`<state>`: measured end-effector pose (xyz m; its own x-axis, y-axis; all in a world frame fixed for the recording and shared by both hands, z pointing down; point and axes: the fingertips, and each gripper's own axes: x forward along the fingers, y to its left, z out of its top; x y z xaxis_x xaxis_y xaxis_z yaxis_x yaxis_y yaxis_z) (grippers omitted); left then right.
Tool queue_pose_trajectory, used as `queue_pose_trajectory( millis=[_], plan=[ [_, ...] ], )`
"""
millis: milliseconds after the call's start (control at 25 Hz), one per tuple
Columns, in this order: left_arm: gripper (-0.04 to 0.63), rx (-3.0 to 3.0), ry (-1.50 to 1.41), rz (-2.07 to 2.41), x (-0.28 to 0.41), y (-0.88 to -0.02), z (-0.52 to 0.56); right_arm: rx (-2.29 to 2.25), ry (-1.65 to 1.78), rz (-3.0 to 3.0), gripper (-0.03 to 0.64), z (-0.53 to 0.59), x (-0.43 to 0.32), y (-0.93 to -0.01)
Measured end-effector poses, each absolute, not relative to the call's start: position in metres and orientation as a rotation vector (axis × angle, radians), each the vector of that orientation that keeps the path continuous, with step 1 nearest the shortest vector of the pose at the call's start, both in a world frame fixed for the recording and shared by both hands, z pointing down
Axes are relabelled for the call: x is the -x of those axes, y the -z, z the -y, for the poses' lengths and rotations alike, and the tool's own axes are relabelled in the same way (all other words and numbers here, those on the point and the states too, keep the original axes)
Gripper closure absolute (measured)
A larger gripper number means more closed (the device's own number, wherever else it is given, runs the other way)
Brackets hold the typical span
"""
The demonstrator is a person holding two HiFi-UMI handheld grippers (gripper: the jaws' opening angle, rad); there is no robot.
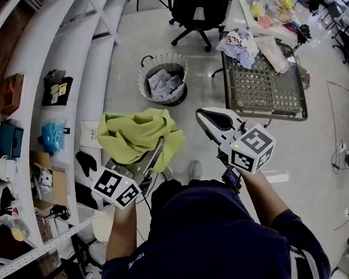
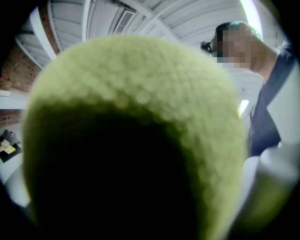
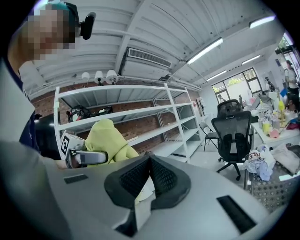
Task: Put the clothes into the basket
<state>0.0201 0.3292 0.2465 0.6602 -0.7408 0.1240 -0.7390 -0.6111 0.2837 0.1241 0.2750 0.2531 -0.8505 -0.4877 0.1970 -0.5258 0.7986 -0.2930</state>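
**Q:** Pale floor all round, and white shelving (image 1: 67, 54) to the left of the basket (image 1: 142, 83). How far along does it look?

**R:** Partway, I'd judge. A light patterned cloth (image 1: 163, 83) lies inside the basket. A yellow-green garment (image 1: 135, 132) is up in the air on the near side of the basket, not yet over the rim.

**Q:** Who has it?

**R:** The left gripper (image 1: 153, 154). Its jaws are clamped on a bunch of the fabric, which drapes over them and fills that gripper's own view (image 2: 140, 93).

**Q:** And the other one?

**R:** The right gripper (image 1: 204, 115) is near the basket too, to the right of the garment. Its pads are pressed together with nothing between them.

**Q:** What is left?

**R:** The garment needs carrying over the basket and letting go. To the right of the basket stands a perforated metal table (image 1: 266, 93). At its far end are a white-and-blue pile (image 1: 238, 47) and a beige cloth (image 1: 271, 53), well apart from the basket, so I'd say more trips remain.
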Motion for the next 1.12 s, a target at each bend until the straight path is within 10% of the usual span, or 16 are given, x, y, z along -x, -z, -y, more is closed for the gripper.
queue_pose_trajectory(
  millis=[1120],
  plan=[
    [0.412, -2.536, 0.028, 1.288, -0.007, -0.240, -0.296, -0.835, -0.563, 2.870, 0.611, -0.242, -0.155, -0.264]
  ],
)
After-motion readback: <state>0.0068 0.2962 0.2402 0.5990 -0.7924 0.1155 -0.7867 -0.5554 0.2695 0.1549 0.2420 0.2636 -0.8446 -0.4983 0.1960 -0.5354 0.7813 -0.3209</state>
